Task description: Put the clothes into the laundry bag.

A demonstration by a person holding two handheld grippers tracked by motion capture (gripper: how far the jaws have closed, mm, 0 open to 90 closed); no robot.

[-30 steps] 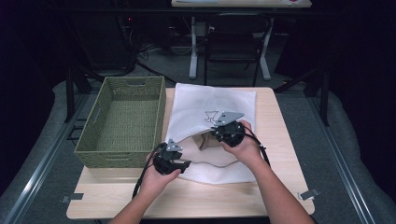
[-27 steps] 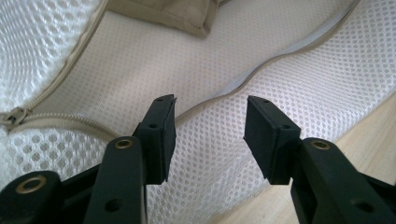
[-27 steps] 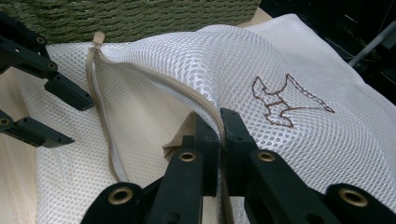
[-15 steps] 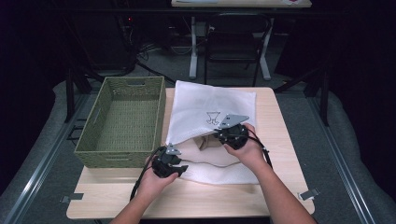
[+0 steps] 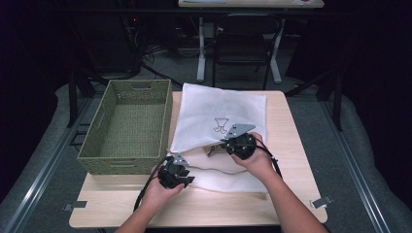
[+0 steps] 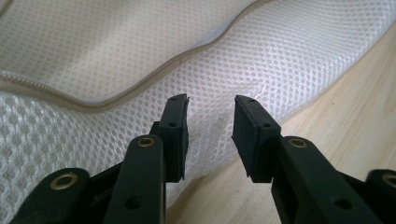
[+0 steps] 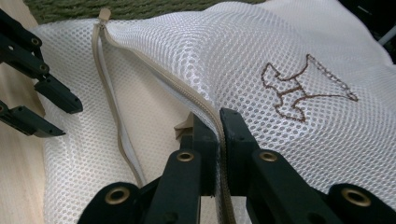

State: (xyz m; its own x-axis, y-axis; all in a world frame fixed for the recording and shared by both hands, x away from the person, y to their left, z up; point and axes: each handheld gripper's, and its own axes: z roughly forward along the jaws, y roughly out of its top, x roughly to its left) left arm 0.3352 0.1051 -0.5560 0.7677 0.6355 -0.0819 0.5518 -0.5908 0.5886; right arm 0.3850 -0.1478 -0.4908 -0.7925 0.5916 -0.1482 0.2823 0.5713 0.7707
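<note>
Mesh bag mouth being held open on the worktop (image 5: 291, 145).

Nearest the person, the left tool (image 6: 210, 135) is set at the bag's near lower edge, jaws apart with mesh between them; they have just been closing, no pinch seen yet. Farther in, the right tool (image 7: 218, 140) is clamped on the zipper hem (image 7: 154, 74) of the upper layer. The mesh bag (image 5: 218, 111) lies long axis away from the person. Woven basket (image 5: 126, 121) sits just left; free room lies right.
</note>
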